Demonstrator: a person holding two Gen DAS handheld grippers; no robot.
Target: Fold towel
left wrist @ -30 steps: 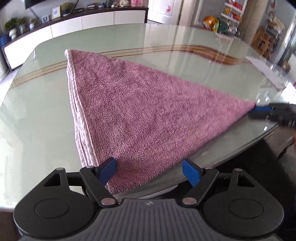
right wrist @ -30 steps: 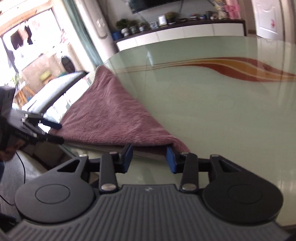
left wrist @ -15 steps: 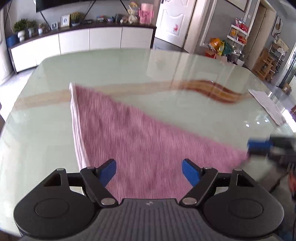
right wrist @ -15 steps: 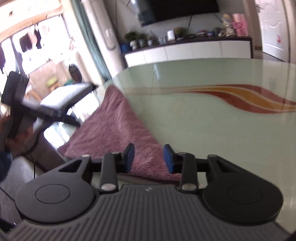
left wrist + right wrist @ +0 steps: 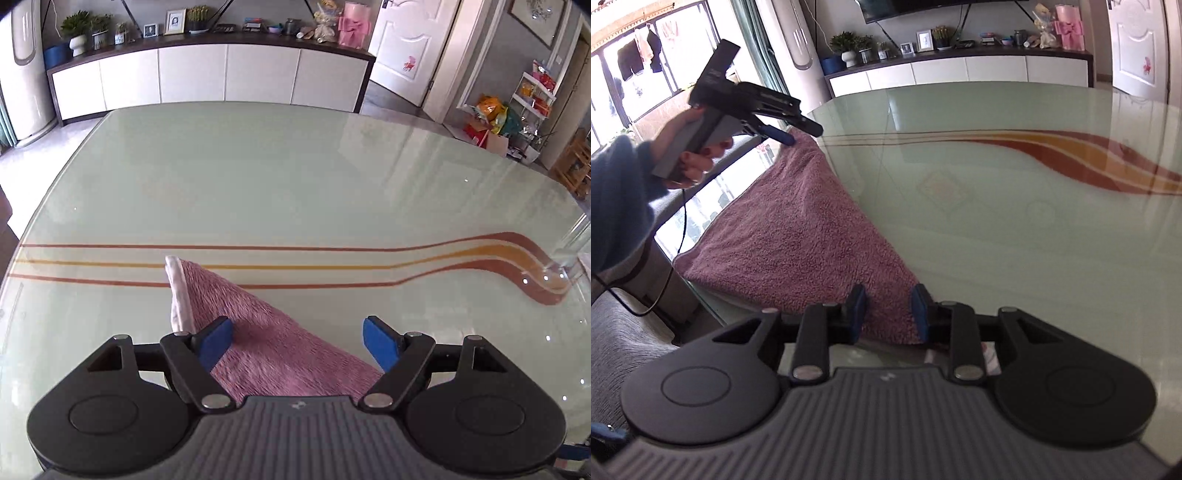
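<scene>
Watching a fold being set up here: the towel [image 5: 798, 236], mauve terry, lies flat on the glass surface [image 5: 295, 184], near its front-left edge, w/ one side running right along that edge. It looks already doubled, judging by the pale hem [image 5: 177, 295] showing at the far corner in the left wrist view.

Left tongs [image 5: 299, 341] stand wide, nothing pinched; the blue pads [image 5: 216, 341] frame the towel's far corner area from above, and we can't say they touch the cloth. From the right wrist view we see a hand [image 5: 690, 155] holding those tongs at a downward slant over that same far corner.

Right tongs [image 5: 888, 314] are narrow, set at the near corner. Cloth sits between the pads [image 5: 919, 314], and the jaws look closed on that bit of terry, tho the contact itself is partly hidden by the pads, so we call it a probable grip.

Our read: this is the grab-the-corners step, approx. half done. Right side seems secured, left not yet.

Next move calls for the left tongs to drop onto the far corner, catch all layers incl. the hem, close firmly. Then both ends need lifting together and carrying over evenly, or the fold lands skewed. Glass is slick, so the towel may slide if dragged.
</scene>
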